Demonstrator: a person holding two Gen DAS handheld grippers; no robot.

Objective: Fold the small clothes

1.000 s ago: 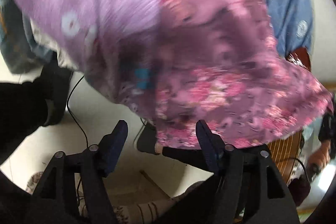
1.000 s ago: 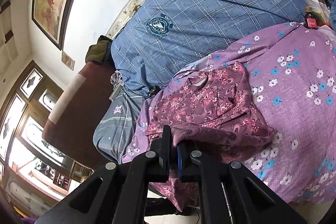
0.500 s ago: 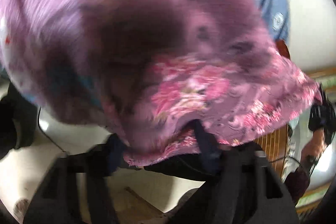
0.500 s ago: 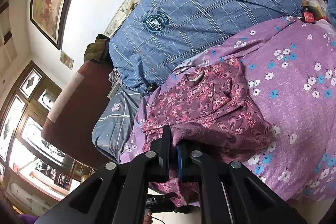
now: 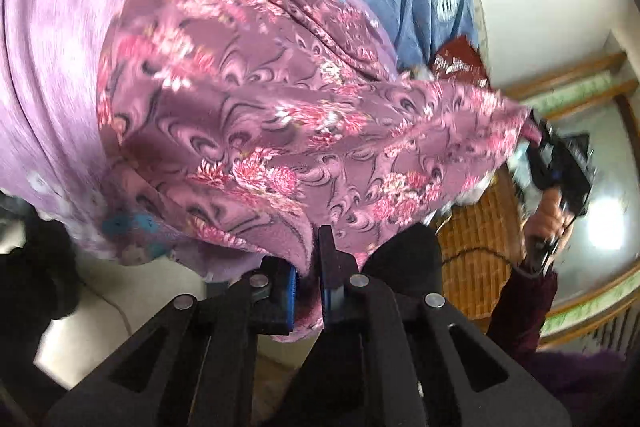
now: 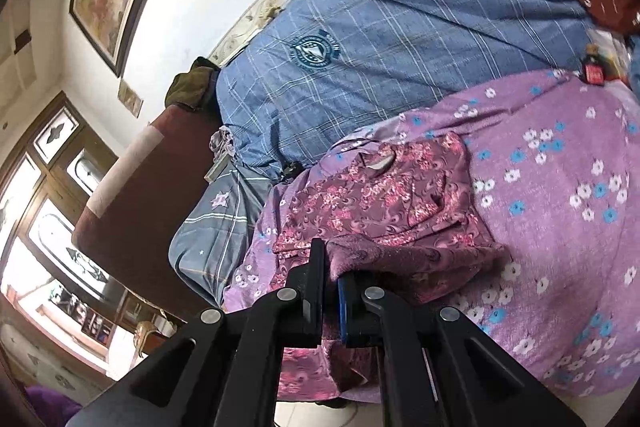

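A small purple garment with pink flowers lies on a lilac flowered sheet, its neckline toward the far side. My left gripper is shut on the garment's near hem, cloth pinched between the blue pads. My right gripper is shut on the other near corner of the garment, which bunches up between its fingers. In the left wrist view the right gripper shows at the far right, gripped by a hand, with the hem stretched between the two grippers.
A blue checked quilt with round badges lies behind the sheet. A dark red headboard or chair stands to the left, with a small bottle at the far right. A woven seat and pale floor lie below.
My left gripper's jaws went from wide open below the hem to shut on it, and lifted the cloth. The right gripper stayed shut on its corner and rose slightly.
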